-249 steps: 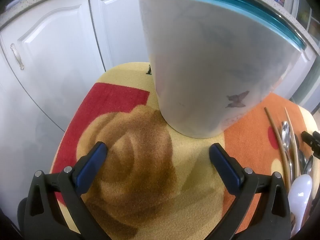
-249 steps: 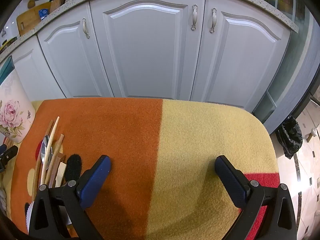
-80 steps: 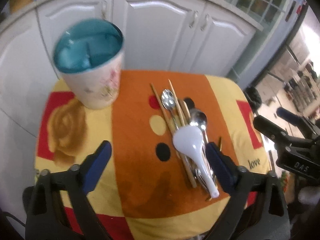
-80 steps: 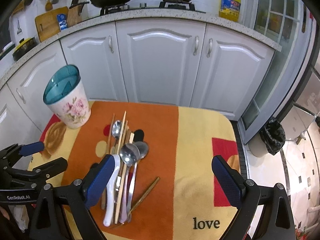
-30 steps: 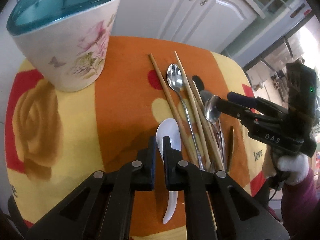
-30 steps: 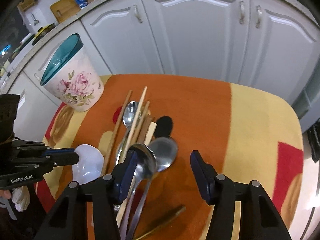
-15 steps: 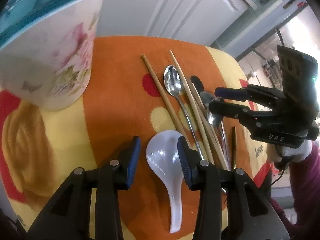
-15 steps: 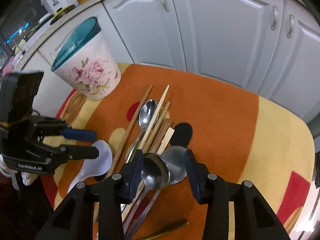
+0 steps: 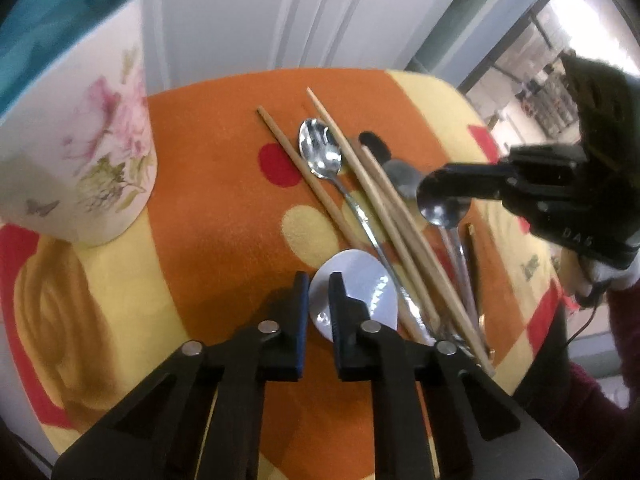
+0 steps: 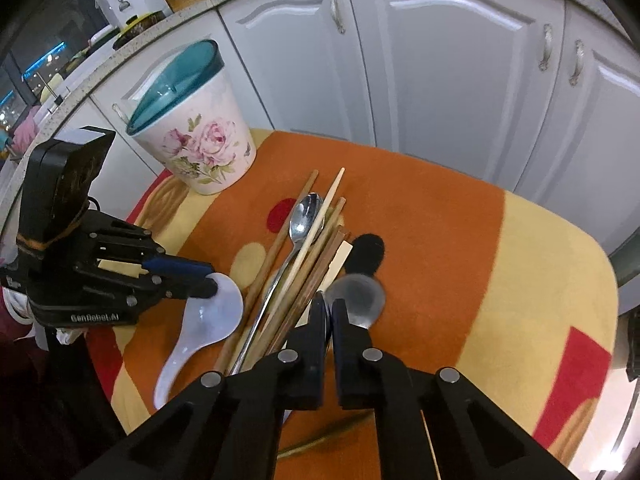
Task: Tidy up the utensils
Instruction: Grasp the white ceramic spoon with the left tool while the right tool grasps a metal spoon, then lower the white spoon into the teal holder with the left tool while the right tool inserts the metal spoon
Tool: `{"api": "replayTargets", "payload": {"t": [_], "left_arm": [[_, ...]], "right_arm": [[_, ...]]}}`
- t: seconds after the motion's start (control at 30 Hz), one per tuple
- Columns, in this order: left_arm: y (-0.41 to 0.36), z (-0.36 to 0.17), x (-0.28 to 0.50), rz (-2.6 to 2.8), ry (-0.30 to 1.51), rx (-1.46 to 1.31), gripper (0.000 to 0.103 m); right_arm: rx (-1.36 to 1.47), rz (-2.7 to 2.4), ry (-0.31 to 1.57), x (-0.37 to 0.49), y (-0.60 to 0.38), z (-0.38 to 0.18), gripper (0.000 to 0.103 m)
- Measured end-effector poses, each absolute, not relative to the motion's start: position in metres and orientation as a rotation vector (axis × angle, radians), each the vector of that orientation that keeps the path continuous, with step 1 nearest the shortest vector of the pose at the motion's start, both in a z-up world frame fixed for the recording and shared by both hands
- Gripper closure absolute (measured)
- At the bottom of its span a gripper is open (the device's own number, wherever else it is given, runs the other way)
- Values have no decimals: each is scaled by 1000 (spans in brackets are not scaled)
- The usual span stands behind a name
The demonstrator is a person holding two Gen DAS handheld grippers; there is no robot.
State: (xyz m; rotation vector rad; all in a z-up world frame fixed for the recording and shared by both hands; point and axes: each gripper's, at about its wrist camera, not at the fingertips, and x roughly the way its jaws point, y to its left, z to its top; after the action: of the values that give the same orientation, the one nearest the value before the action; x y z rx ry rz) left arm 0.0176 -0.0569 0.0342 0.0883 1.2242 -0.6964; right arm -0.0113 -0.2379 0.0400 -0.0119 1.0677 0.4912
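A floral holder with a teal rim [image 10: 196,136] stands at the table's far left; it also shows in the left wrist view [image 9: 76,152]. My left gripper [image 9: 319,292] is shut on the bowl rim of a white ceramic spoon [image 9: 360,300], also visible in the right wrist view [image 10: 208,316]. My right gripper [image 10: 330,308] is shut on the rim of a steel spoon [image 10: 358,296], seen in the left wrist view [image 9: 444,210]. Wooden chopsticks [image 10: 308,256] and a long steel spoon [image 10: 306,216] lie between the two.
The small table has an orange, yellow and red cloth [image 10: 460,240]. White cabinet doors [image 10: 440,60] stand right behind it. A thin brass utensil [image 10: 320,440] lies near the front edge. Another steel spoon bowl [image 9: 402,180] lies by the black spot.
Both grippers have closed: the left one on the white spoon's bowl, the right one on the steel spoon's bowl. The left gripper has moved closer to the holder.
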Motion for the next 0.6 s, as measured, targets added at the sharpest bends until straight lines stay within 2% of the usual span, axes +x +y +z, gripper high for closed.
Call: {"api": "replayTargets", "payload": {"t": [0.23, 0.6], "left_arm": [[-50, 52, 5, -686, 1184, 50, 102], [-30, 102, -10, -665, 1077, -40, 103]], "right_arm": [[11, 449, 979, -33, -248, 70, 99], [17, 442, 859, -47, -252, 119, 100]]}}
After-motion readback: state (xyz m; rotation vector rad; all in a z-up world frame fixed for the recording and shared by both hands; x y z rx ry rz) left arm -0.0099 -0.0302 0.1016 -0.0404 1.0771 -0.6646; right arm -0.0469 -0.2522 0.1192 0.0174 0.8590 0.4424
